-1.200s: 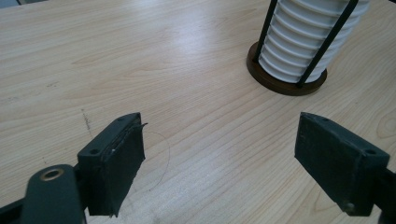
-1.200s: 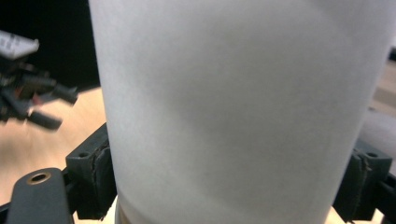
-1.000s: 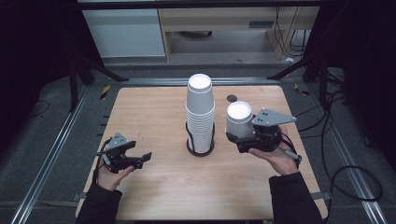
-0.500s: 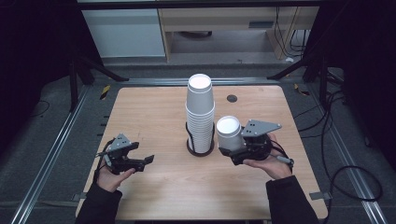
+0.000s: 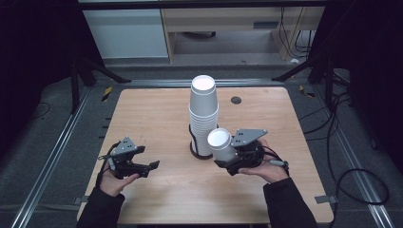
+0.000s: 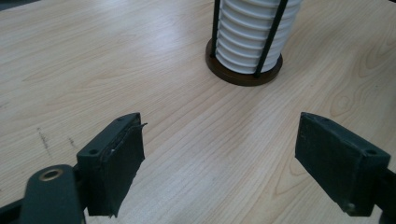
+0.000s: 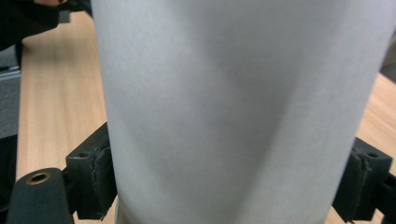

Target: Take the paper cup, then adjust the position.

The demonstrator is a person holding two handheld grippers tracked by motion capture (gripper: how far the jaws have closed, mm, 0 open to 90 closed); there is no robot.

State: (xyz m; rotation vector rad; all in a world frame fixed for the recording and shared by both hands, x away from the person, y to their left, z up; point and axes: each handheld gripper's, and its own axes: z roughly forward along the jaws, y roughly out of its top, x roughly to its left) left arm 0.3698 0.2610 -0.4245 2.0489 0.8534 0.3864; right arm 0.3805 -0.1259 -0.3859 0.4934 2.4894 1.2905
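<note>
One white paper cup [image 5: 221, 145], smooth, matte and tapered, sits clamped between the black padded jaws of the right gripper [image 5: 227, 156], tilted just beside the cup stack [image 5: 203, 114]. Stack is ribbed with nested rims, inside a thin black wire holder on a round dark base [image 6: 243, 74]. Left gripper [image 5: 148, 167] hangs jaws spread, holding nothing, over the pale woodgrain table [image 5: 152, 114].

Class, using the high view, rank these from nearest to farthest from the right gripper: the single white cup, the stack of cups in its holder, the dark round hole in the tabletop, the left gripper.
1. single white cup: clamped in the right gripper.
2. stack of cups: just to its left, at table centre.
3. dark round hole: beyond it, toward the far edge.
4. left gripper: across the table, near the left side.
</note>
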